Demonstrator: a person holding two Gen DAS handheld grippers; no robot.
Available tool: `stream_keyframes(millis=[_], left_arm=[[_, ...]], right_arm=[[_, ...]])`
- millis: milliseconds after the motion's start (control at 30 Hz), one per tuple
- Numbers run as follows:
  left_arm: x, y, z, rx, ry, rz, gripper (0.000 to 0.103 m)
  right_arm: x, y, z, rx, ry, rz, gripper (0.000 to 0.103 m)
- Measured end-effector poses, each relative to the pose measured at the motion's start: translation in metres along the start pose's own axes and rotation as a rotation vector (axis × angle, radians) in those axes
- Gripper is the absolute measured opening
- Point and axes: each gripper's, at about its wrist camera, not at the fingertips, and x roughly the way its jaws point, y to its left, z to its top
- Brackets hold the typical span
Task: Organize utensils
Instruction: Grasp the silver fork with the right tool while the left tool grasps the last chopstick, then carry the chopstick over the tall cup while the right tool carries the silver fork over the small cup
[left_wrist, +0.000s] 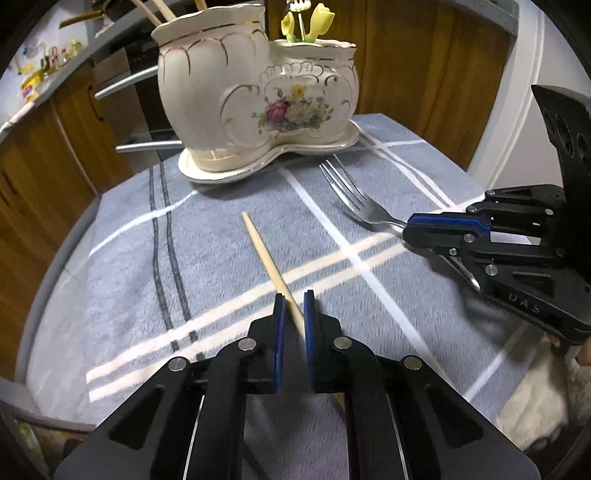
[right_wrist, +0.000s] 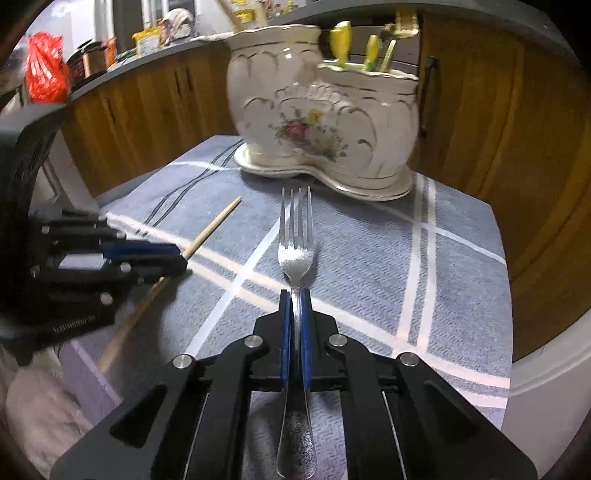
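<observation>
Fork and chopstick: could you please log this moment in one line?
left claw: around chopstick, gap visible | right claw: shut on fork | holder: waiting

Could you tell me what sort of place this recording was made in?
Most likely a home kitchen: wooden cabinets under a cluttered countertop, an oven-like appliance with bar handles, and a floral ceramic utensil holder on a small cloth-covered table.

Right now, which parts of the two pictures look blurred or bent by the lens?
Left wrist view: the cabinet edges curve from fisheye distortion, while the chopstick is sharp. Right wrist view: the left gripper is smeared and the ceramic utensil holder looks soft, but the fork stays crisp.
</observation>
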Motion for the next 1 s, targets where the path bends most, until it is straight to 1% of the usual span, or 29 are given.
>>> stream_keyframes(millis=[100,167,267,400,433,500,533,667,767,867,1000], left_arm=[[0.0,0.007,0.001,-0.026,0.006,0.019,0.011],[0.002,0.008,0.001,-0.036,0.008,0.028,0.019],[0.002,0.007,0.002,-0.038,0.006,0.037,0.023],[0.004,0.006,0.004,-0.047,0.002,0.058,0.023],[0.005,0.006,0.005,-0.051,0.002,0.063,0.022],[0.005,0.007,0.005,-0.053,-0.001,0.082,0.016],[0.006,0.008,0.005,-0.054,-0.001,0.088,0.011],[0.005,0.011,0.004,-0.054,-0.014,0.082,0.007],[-0.001,0.012,0.004,-0.056,-0.046,0.058,0.007],[-0.016,0.011,0.005,-0.059,-0.119,0.046,0.007],[-0.034,0.012,0.007,-0.065,-0.203,0.024,0.007]], right_arm=[[0.003,0.002,0.0,-0.013,0.016,0.005,0.005],[0.007,0.004,-0.001,-0.021,0.029,0.001,0.005],[0.008,0.008,0.0,-0.036,0.028,-0.01,0.007],[0.009,0.01,0.002,-0.038,0.021,-0.021,0.007],[0.01,0.01,0.002,-0.038,0.019,-0.023,0.007],[0.011,0.012,0.002,-0.047,0.014,-0.034,0.007],[0.011,0.013,0.002,-0.059,0.011,-0.041,0.007],[0.009,0.016,0.0,-0.077,0.001,-0.044,0.005],[0.0,0.017,0.002,-0.073,-0.039,-0.027,0.005],[-0.014,0.014,0.004,-0.051,-0.102,-0.021,0.005],[-0.035,0.012,0.006,-0.033,-0.21,0.007,0.005]])
